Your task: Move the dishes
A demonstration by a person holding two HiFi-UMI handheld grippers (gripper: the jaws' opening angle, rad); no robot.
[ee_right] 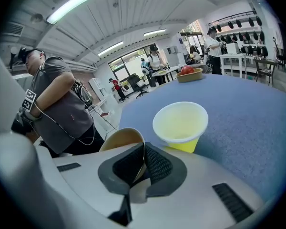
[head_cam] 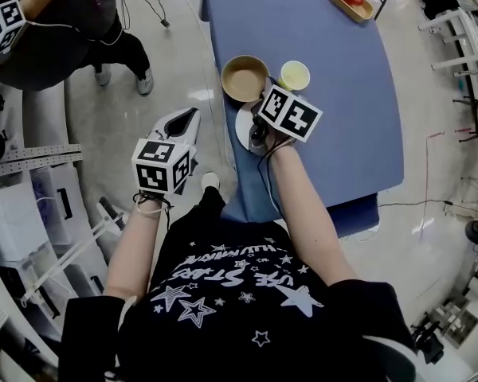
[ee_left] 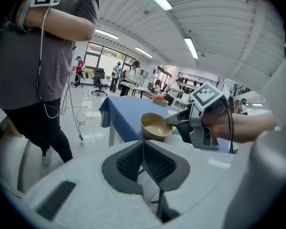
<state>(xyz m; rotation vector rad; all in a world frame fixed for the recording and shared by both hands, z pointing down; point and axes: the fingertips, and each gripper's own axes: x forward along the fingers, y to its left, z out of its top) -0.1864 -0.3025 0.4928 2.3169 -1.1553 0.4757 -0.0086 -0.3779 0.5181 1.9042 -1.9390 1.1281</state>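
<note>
Your right hand-held gripper pinches the rim of the tan bowl, at the left edge of the blue tabletop, just beside a yellow cup. Your left hand-held gripper is pressed together, empty, off the tabletop.

One bowl, one cup, one plate, one tray.
</note>
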